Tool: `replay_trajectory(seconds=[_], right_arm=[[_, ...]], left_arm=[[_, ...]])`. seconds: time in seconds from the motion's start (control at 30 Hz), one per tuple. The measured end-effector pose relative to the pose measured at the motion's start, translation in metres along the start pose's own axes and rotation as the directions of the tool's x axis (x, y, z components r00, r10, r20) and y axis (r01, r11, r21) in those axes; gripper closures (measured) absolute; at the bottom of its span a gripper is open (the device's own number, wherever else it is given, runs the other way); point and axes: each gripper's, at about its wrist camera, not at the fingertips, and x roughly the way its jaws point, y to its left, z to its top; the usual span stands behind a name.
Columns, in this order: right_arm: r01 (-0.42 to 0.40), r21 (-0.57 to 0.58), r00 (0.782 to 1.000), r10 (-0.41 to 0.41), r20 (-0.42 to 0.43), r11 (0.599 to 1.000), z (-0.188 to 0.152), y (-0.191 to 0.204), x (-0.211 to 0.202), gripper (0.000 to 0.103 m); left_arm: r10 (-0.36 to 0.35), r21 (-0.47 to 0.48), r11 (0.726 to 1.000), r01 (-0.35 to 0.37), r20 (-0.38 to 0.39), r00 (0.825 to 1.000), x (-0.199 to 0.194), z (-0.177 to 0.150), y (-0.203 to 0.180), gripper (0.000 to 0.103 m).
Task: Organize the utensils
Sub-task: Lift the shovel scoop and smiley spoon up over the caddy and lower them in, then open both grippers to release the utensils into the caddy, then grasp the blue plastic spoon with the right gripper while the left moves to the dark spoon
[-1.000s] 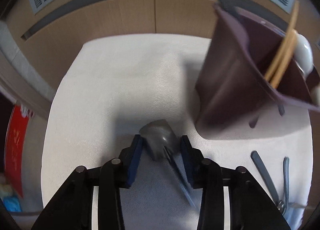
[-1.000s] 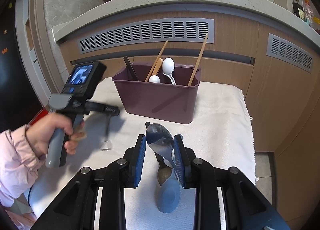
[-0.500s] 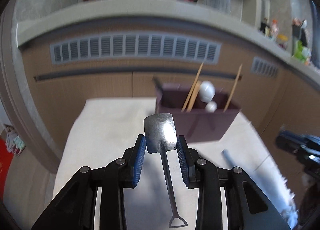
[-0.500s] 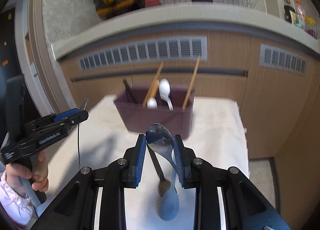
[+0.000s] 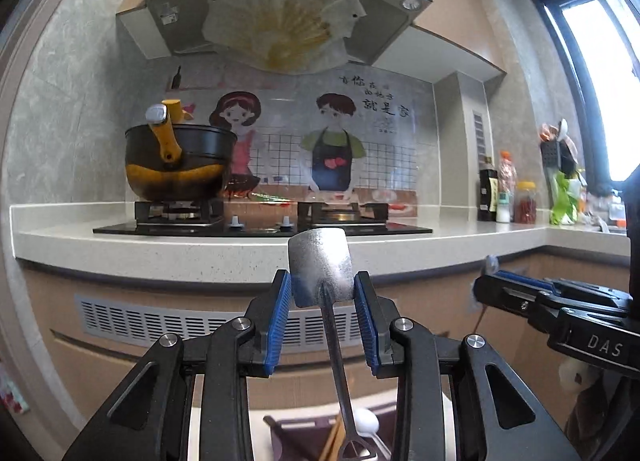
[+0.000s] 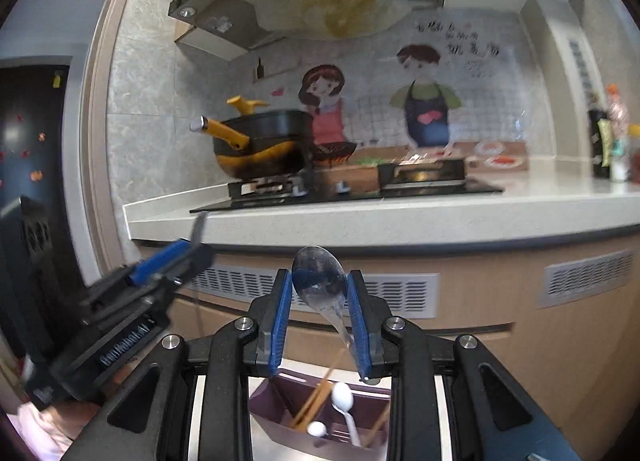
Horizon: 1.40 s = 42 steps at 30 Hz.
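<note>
Lift done: your left gripper (image 5: 322,291) clamps the shovel-shaped spoon (image 5: 320,269) and your right gripper (image 6: 316,297) the steel spoon (image 6: 318,281), both raised from the cloth and hanging handle-down above the purple caddy (image 6: 320,417), so lowering comes next.

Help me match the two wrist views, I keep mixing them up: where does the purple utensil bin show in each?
Left wrist: the purple utensil bin sits at the bottom edge, centre, below the left gripper holding the flat metal spoon.
Right wrist: bottom centre, below the right gripper holding the round metal spoon.
Shared landmark: the black and yellow pot.
</note>
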Motion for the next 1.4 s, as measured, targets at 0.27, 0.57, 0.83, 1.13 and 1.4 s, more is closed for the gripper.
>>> replay_trajectory(seconds=[0.27, 0.57, 0.83, 1.13, 1.4], right_arm=[[0.015, 0.071, 0.982, -0.002, -0.187, 0.997, -0.050, -0.031, 0.074, 0.077], [0.049, 0.113, 0.935, -0.006, -0.354, 0.992, -0.110, -0.046, 0.103, 0.076], [0.122, -0.017, 0.912, -0.119, -0.393, 0.992, -0.119, -0.035, 0.078, 0.055], [0.248, -0.217, 0.875, -0.314, -0.368, 0.944, -0.128, -0.013, 0.019, 0.008], [0.213, -0.295, 0.793, -0.341, -0.504, 0.931, -0.200, 0.001, -0.009, 0.002]], left_arm=[[0.010, -0.040, 0.999, -0.015, -0.124, 0.992, 0.067, -0.063, 0.022, 0.070], [0.006, -0.023, 1.000, -0.013, -0.268, 0.963, 0.105, -0.141, 0.021, 0.069], [0.031, -0.025, 0.999, -0.045, -0.383, 0.923, 0.102, -0.152, 0.022, 0.055], [0.070, -0.036, 0.995, -0.093, -0.414, 0.908, 0.032, -0.121, 0.030, 0.034], [0.076, 0.020, 0.997, -0.078, -0.550, 0.832, -0.017, -0.160, 0.019, 0.032]])
